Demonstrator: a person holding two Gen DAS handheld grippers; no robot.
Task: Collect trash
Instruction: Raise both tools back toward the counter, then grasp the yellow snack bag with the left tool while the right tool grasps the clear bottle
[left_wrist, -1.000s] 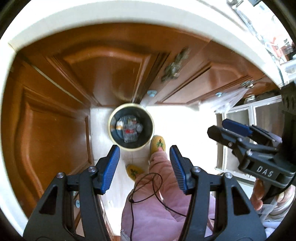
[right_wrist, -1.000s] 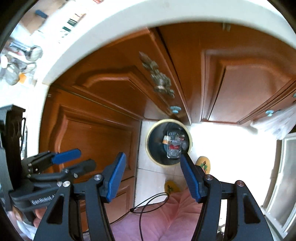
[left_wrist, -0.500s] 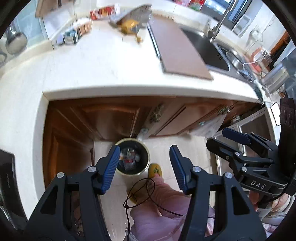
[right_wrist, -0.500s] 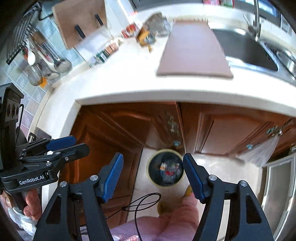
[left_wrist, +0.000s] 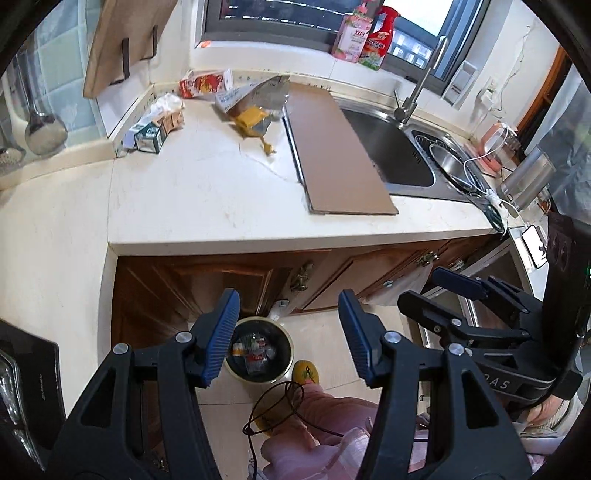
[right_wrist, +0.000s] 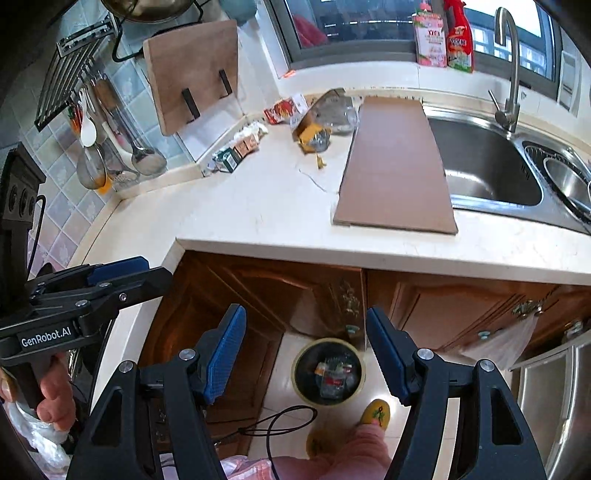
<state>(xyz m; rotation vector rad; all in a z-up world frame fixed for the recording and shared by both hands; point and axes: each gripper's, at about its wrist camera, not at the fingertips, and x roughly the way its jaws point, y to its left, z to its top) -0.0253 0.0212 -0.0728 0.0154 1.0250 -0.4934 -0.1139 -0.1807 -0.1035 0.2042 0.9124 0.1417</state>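
Trash already dropped is seen in the bin (left_wrist: 258, 352) on the floor, just below both grippers. The left gripper (left_wrist: 286, 338) and right gripper (right_wrist: 304, 360) are held with jaws apart and empty. Farther off, across the countertop (left_wrist: 207, 195), loose wrappers (left_wrist: 255, 110) and small cartons (left_wrist: 155, 127) lie ahead against the back wall, seemingly nearer the left gripper. What the crumpled pile contains cannot be made out.

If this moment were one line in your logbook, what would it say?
left claw: open, empty | right claw: open, empty | round black trash bin: on floor, holds wrappers | crumpled packets: on cream countertop
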